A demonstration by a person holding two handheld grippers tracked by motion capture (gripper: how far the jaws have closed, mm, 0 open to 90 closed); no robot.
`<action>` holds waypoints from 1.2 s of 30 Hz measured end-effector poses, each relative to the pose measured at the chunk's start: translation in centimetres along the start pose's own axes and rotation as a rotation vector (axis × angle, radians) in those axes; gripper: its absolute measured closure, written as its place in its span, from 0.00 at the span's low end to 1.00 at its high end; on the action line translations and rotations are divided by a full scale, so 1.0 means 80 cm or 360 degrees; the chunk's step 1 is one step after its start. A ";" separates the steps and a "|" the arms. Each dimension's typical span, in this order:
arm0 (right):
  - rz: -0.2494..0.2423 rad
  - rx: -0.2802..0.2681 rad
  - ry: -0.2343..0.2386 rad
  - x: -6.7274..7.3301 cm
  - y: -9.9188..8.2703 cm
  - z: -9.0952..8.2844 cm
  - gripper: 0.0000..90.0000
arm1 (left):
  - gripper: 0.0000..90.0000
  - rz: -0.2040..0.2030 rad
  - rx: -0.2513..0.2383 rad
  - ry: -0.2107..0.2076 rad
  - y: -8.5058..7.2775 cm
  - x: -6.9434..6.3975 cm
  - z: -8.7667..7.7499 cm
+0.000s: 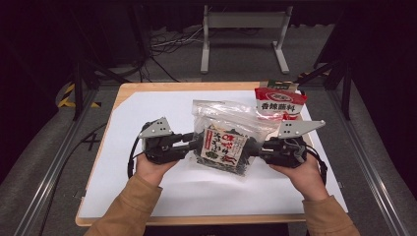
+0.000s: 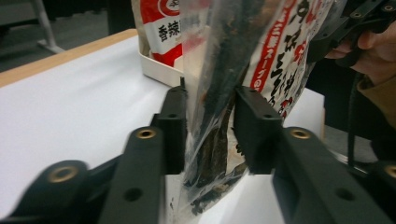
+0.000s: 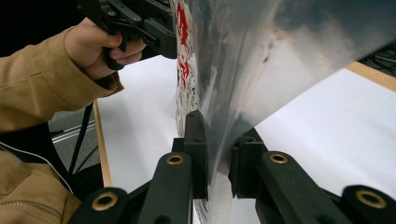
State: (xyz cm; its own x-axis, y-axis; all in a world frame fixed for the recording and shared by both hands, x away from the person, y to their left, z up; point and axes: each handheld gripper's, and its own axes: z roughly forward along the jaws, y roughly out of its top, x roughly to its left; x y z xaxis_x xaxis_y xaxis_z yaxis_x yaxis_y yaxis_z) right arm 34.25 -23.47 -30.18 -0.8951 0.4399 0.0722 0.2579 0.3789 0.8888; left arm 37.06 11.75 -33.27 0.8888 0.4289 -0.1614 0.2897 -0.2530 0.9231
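Note:
A clear plastic bag of dark dried food with a red and white label (image 1: 223, 145) is held up over the white table cover (image 1: 147, 108) between both grippers. My left gripper (image 1: 196, 142) is at the bag's left edge. In the left gripper view the bag (image 2: 219, 93) hangs between the jaws of this gripper (image 2: 208, 121), which stand a little apart around it. My right gripper (image 1: 255, 146) is at the bag's right edge. In the right gripper view its pads (image 3: 217, 154) pinch the bag's clear film (image 3: 261, 70).
A red and white packet (image 1: 279, 103) stands at the back right of the table, in a white tray (image 2: 154, 70). The wooden table edge (image 1: 196, 219) runs along the front. Metal frame rails flank the table on both sides.

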 end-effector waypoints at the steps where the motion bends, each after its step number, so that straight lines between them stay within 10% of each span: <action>1: -0.0018 0.0000 -0.0008 0.002 0.001 -0.002 0.88 | 0.65 0.0002 0.0001 -0.0006 0.000 0.000 -0.001; 12: -0.0102 -0.0026 -0.0099 0.006 0.009 -0.027 0.88 | 0.39 -0.0005 0.0075 0.0005 -0.003 0.012 -0.011; 36: -0.0172 0.0040 -0.0318 -0.019 0.040 -0.084 0.88 | 0.27 -0.0021 0.0124 0.0163 -0.017 0.041 -0.042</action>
State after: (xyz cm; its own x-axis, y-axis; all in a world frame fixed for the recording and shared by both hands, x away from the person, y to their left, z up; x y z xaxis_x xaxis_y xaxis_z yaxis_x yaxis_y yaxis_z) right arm 34.02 -28.41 -24.43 -0.8288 0.5474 -0.1162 0.1757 0.4517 0.8747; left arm 38.38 16.38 -33.86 0.8450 0.5179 -0.1330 0.3312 -0.3116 0.8906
